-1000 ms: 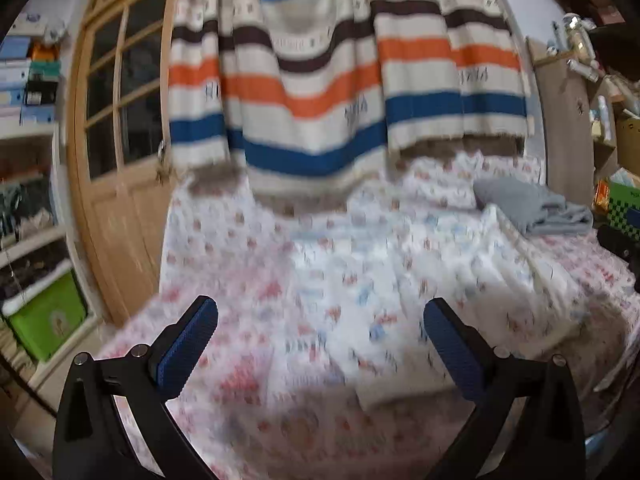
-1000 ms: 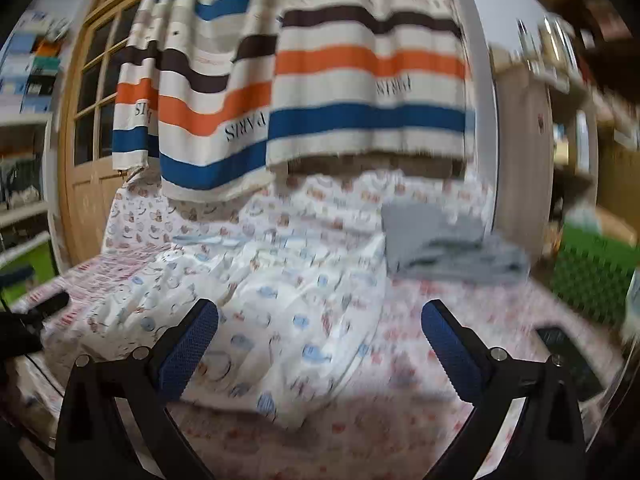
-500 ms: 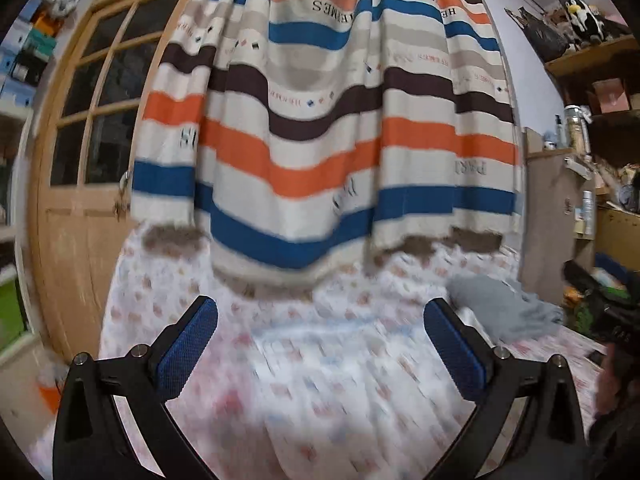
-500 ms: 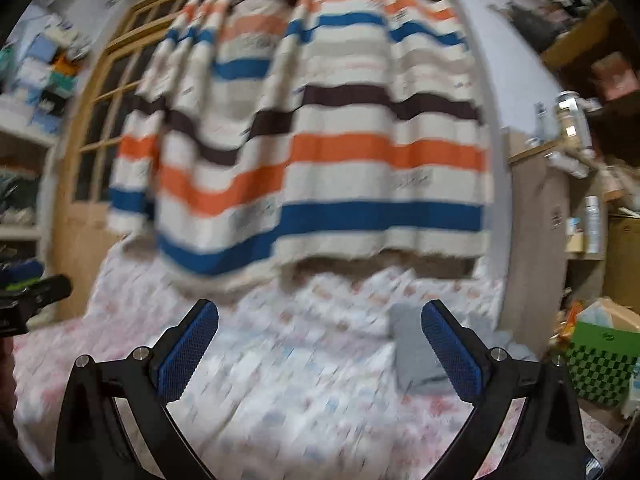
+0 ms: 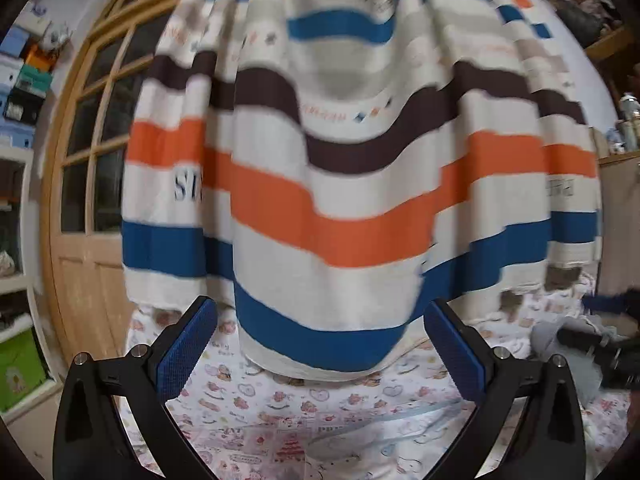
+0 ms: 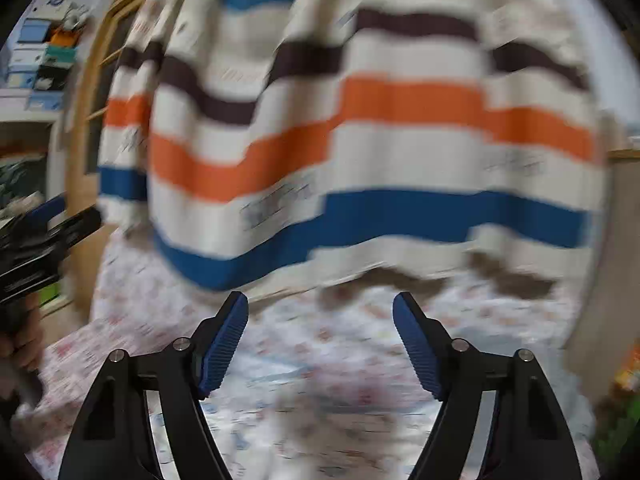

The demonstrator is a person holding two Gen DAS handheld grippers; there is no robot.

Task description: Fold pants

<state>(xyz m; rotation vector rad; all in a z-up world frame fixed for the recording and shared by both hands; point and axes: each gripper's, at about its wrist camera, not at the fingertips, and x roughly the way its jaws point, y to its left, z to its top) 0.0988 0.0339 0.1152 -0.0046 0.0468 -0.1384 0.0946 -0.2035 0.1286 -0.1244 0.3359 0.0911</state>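
Note:
The white printed pants lie on the bed; only their far edge with a pale blue waistband (image 5: 416, 420) shows low in the left wrist view, and a blurred patch (image 6: 320, 408) in the right wrist view. My left gripper (image 5: 320, 352) is open wide and empty, raised toward the striped curtain. My right gripper (image 6: 320, 344) is open, jaws partly closed in, and empty, also above the bed. The other gripper shows at each view's edge: the right one (image 5: 600, 344) and the left one (image 6: 44, 236).
A striped orange, blue and brown curtain (image 5: 352, 168) hangs close ahead over the floral bedsheet (image 5: 248, 400). A wooden glazed door (image 5: 84, 200) stands left, with shelves and a green bin (image 5: 20, 368). A grey folded garment (image 5: 560, 336) lies at the right.
Both grippers have tilted up and moved toward the curtain, so the pants have dropped to the bottom of view. The right gripper's jaws have narrowed.

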